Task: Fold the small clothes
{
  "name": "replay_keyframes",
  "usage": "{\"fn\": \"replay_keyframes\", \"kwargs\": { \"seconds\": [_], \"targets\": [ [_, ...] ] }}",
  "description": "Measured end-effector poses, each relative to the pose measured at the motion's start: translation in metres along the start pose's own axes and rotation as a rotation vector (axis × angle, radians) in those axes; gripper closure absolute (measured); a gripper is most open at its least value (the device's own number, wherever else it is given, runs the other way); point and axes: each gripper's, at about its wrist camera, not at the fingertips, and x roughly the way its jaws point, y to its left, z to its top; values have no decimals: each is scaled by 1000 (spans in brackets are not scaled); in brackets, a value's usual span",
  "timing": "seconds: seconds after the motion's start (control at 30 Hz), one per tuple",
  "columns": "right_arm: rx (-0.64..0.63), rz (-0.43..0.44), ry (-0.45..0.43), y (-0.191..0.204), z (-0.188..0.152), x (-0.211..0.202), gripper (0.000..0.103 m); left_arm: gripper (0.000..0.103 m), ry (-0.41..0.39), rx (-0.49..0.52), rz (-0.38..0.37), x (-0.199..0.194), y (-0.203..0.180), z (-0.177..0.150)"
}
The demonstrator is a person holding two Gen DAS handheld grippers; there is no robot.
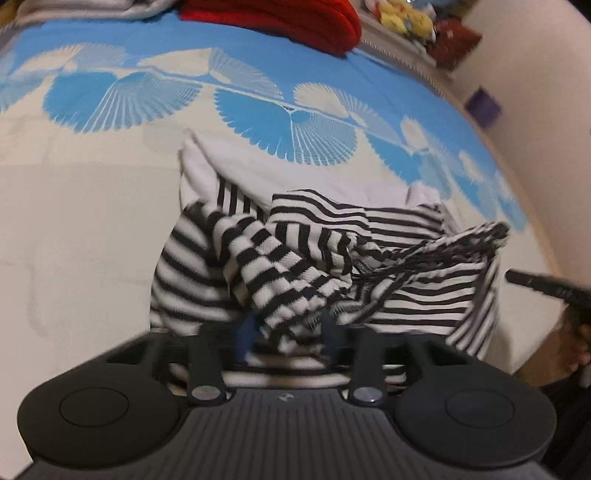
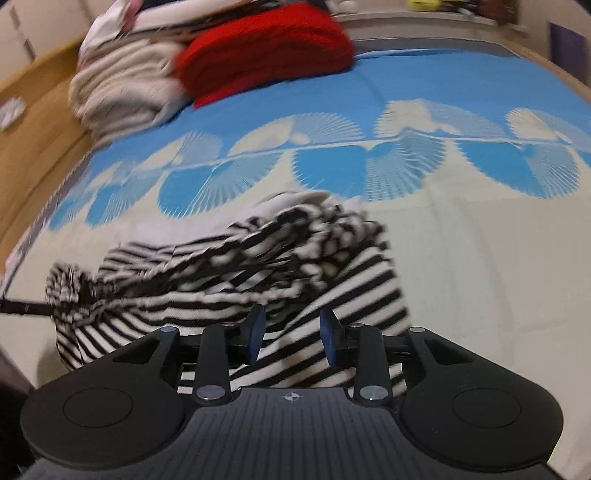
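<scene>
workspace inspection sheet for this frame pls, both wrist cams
Surface: bedspread, cream with blue fan print.
Job's things: striped garment, black and white, bunched, not yet folded.
Clutter: red knit and beige pile at the far end.
Grippers: left gripper has striped cloth between its blue pads; grip unclear. Right gripper open above the garment.
Cables: nothing seen.
Surroundings: plush toys on a shelf, pale wall.
</scene>
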Motion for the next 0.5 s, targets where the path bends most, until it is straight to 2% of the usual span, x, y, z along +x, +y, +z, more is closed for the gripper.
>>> {"fn": "replay_keyframes", "kwargs": {
  "seconds": [0.1, 0.13, 0.2, 0.23, 0.27, 0.3, 0.37, 0.5],
  "targets": [
    [-16, 1, 22, 10, 4, 14, 69, 92, -67, -49, -27, 6, 5, 28],
    [-14, -2, 24, 12, 5, 17, 69, 92, -118, -119, -48, 4, 14, 40],
    [-13, -10, 24, 17, 9, 23, 69, 92, -266, -390, -165, -6, 48, 59],
    [-16, -15, 18, 18, 11, 25, 69, 91, -310, -478, -187, -9, 59, 63],
    [-21, -20, 10, 20, 12, 27, 69, 82, -337, -524, -179, -12, 64, 67],
    [-22, -22, 5, 22, 14, 29, 69, 62, -349, -518, -160, -14, 64, 70],
    [-18, -21, 3, 24, 15, 34, 69, 42, -341, -426, -154, -14, 57, 71],
    [-54, -17, 24, 31, 14, 48, 69, 41, -270, -215, -90, -6, 37, 65]
  ]
}}
